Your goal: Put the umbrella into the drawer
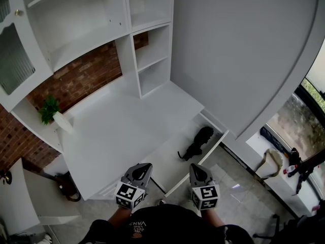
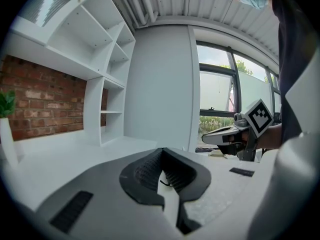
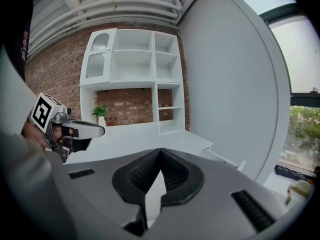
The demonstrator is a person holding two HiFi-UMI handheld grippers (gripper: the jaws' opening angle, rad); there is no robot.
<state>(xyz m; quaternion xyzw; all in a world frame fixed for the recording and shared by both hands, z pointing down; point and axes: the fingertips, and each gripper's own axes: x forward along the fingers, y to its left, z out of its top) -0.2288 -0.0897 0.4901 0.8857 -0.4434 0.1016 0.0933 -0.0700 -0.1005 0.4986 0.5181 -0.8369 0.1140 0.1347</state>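
A black folded umbrella (image 1: 198, 141) lies inside the open white drawer (image 1: 212, 150) under the desk's right end. My left gripper (image 1: 145, 167) is held in front of the desk edge, left of the drawer, shut with nothing in it. My right gripper (image 1: 196, 167) hovers over the drawer's front edge, a little short of the umbrella, also shut and empty. In the left gripper view the left gripper (image 2: 161, 152) has its jaws together, and the right gripper (image 2: 216, 136) shows at the right. The right gripper view shows the right gripper (image 3: 160, 152) closed and the left gripper (image 3: 95, 130) at the left.
The white desk (image 1: 117, 131) runs left from the drawer, below white shelves (image 1: 152, 55) on a brick wall. A small green plant (image 1: 50, 109) in a white vase stands at the desk's far left. A large white panel (image 1: 244, 50) rises at the right, and bags (image 1: 271, 161) lie by the window.
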